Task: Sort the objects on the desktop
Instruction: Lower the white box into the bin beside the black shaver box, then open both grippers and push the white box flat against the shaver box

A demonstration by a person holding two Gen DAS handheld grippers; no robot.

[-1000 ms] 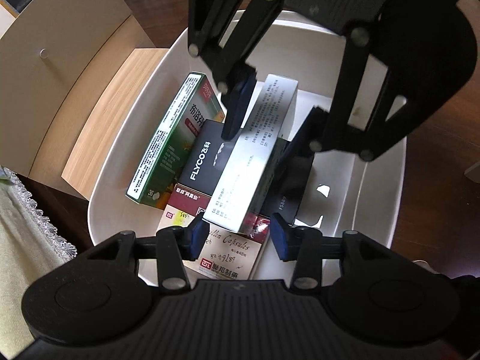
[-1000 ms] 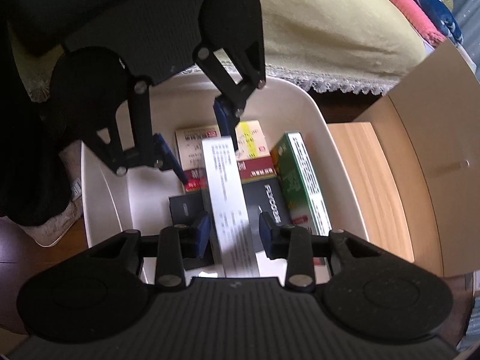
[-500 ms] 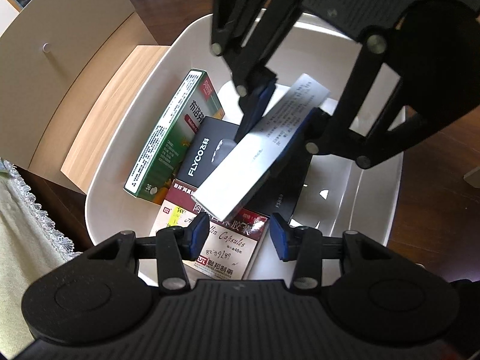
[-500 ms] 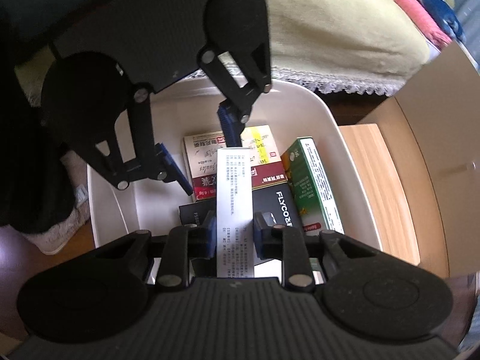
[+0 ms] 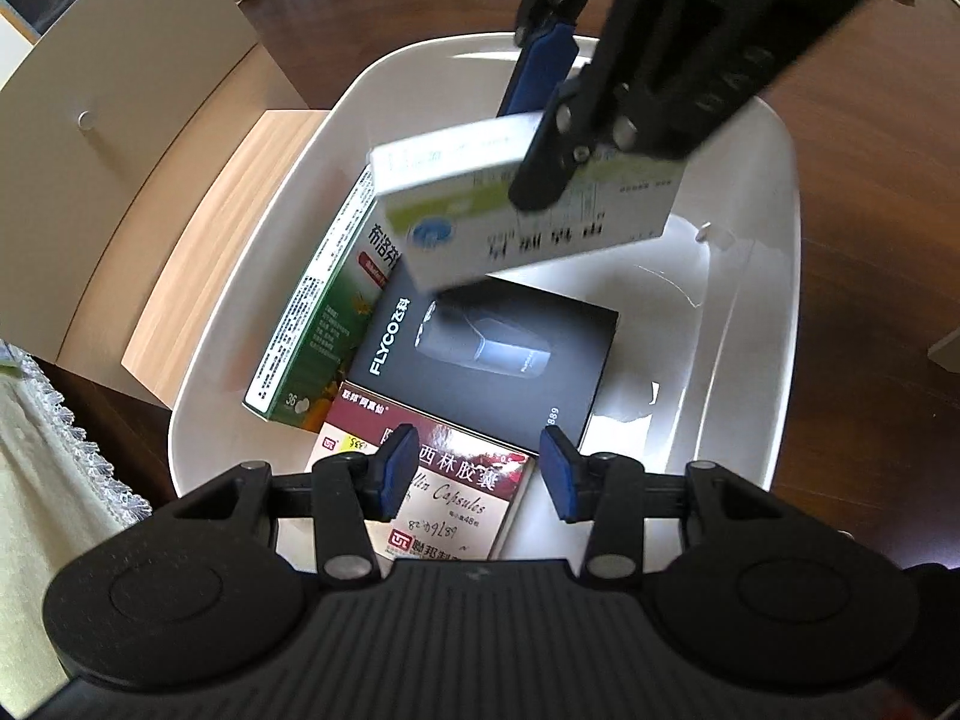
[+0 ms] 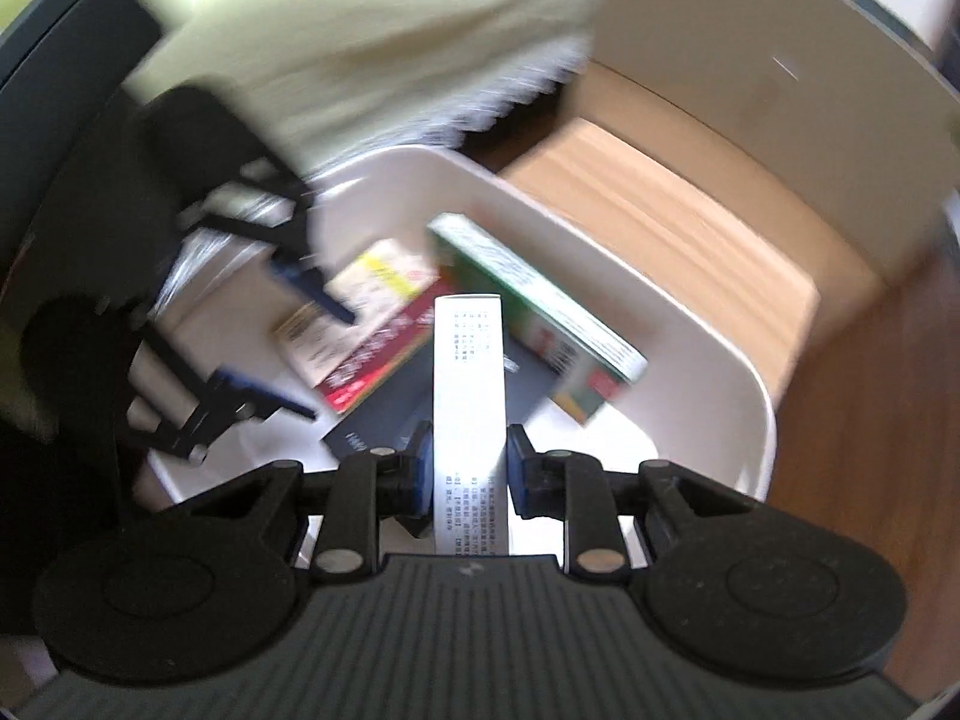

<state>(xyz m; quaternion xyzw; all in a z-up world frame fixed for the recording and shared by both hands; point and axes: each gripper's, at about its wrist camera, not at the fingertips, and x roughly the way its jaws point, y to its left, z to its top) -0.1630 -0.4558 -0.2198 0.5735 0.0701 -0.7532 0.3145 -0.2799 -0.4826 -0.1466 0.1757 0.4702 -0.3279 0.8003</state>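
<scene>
A smooth, glossy white plastic tub (image 5: 774, 276) catches bright reflections; inside it, a matt black cardboard box (image 5: 486, 360) lies beside a glossy green carton (image 5: 312, 330) and a shiny red-and-white carton (image 5: 444, 480); a white printed cardboard box (image 6: 470, 396) looks smooth; the dark wood table (image 5: 870, 240) is polished; a pale wood-grain shelf (image 5: 222, 228) looks matt; lace-edged cloth (image 5: 54, 450) looks soft.

I see a dark wooden tabletop (image 5: 870, 192). Just beside it to the left stands a light wood shelf (image 5: 204, 252) with a beige panel (image 5: 108, 138). A pale green lace-edged cloth (image 5: 36, 462) lies near the shelf.
</scene>
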